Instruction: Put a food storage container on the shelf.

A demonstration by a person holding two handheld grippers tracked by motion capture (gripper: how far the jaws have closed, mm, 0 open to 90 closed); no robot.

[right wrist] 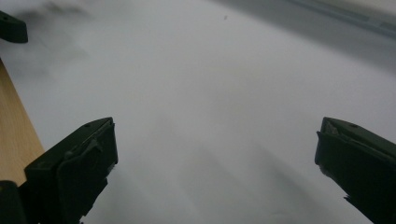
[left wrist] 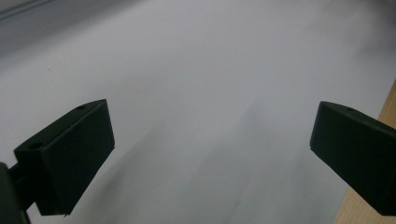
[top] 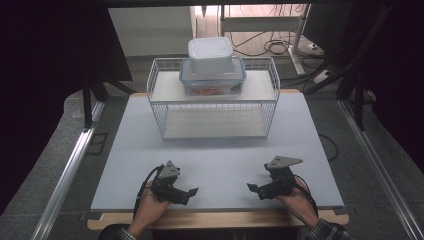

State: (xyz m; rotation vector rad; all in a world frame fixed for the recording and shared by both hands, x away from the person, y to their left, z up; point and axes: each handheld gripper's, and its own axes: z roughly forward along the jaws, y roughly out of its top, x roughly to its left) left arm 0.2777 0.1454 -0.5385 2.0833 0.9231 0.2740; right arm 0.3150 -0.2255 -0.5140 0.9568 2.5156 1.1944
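A white wire basket (top: 215,107) stands at the far middle of the white table top (top: 215,160). On its upper shelf sits a clear container with a blue-rimmed lid (top: 212,77), holding something orange-red. A white lidded container (top: 210,54) is stacked on top of it. My left gripper (top: 192,191) rests near the front edge at the left, jaws pointing right, open and empty (left wrist: 212,154). My right gripper (top: 251,187) rests near the front edge at the right, jaws pointing left, open and empty (right wrist: 217,163). A tip of the other gripper (right wrist: 11,25) shows at the upper left of the right gripper view.
A wooden strip (top: 220,220) borders the table's front edge. Metal rails (top: 65,175) run along both sides of the table. Cables (top: 265,45) lie on the floor behind the basket. Open white surface lies between the grippers and the basket.
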